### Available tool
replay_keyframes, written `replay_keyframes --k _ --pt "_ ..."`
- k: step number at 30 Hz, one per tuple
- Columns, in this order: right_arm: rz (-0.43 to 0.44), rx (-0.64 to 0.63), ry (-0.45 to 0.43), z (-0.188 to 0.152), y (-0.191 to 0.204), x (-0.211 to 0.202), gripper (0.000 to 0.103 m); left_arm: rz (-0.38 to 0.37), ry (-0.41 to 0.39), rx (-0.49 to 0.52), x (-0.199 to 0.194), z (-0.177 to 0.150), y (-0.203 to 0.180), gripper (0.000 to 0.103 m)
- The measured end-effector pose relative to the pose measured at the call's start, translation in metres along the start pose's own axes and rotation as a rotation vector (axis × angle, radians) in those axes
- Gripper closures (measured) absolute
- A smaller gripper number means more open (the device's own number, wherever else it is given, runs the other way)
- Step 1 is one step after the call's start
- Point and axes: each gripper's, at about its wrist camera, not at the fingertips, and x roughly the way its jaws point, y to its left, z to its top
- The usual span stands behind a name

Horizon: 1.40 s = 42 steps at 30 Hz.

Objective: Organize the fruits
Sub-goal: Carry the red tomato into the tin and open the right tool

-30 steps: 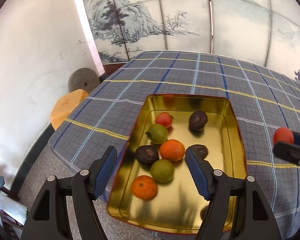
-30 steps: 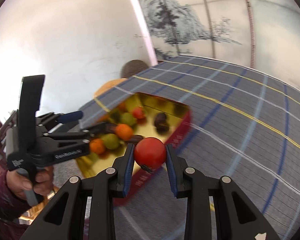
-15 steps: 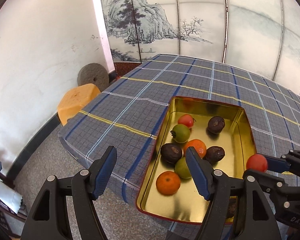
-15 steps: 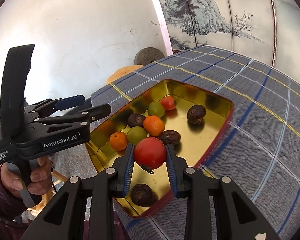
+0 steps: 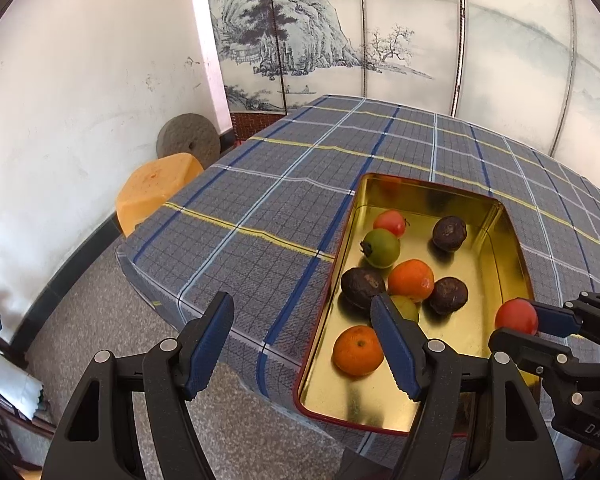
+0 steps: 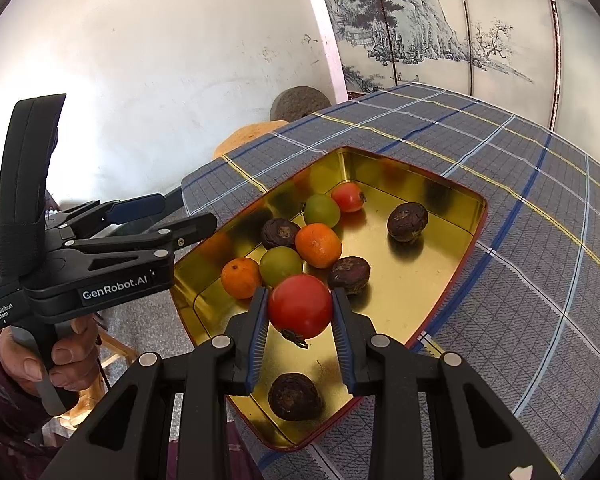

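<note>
A gold tin tray (image 5: 504, 248) (image 6: 432, 292) with a red rim lies near the corner of the checked tablecloth. It holds several fruits: oranges (image 5: 358, 350) (image 6: 318, 245), green fruits (image 5: 381, 247) (image 6: 281, 266), a red tomato (image 5: 389, 223) (image 6: 348, 197) and dark wrinkled fruits (image 5: 449, 233) (image 6: 407, 222). My right gripper (image 6: 300, 316) (image 5: 520, 326) is shut on another red tomato (image 6: 300, 306) (image 5: 516, 316), held above the tray's near end. My left gripper (image 5: 302, 346) (image 6: 168, 212) stands open with nothing in it, over the table edge left of the tray.
The checked cloth (image 5: 260, 216) (image 6: 540, 248) covers the table and drops off at the near left corner. An orange stool (image 5: 156, 192) and a round millstone (image 5: 189, 140) stand by the white wall. A painted screen (image 5: 380, 40) is behind. A hand (image 6: 48, 356) holds the left gripper.
The right gripper has carried its tomato from beside the tray to over the tray's near end. The left gripper has shifted left, off the tray.
</note>
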Motion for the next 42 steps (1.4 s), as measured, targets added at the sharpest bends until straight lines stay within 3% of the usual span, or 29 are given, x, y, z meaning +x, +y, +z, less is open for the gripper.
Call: replay_keyframes --k 9,27,42 --pt "0.004 -0.017 0.020 0.003 0.006 0.011 0.074 0.020 -0.034 0.026 -0.006 0.001 -0.002 0.031" --pt "0.005 -0.011 0.047 0.008 0.009 0.030 0.073 0.004 -0.022 0.023 -0.004 0.000 0.002 0.031" --pt "0.005 0.000 0.028 0.012 0.008 0.029 0.073 0.023 -0.053 0.063 -0.012 0.000 -0.007 0.031"
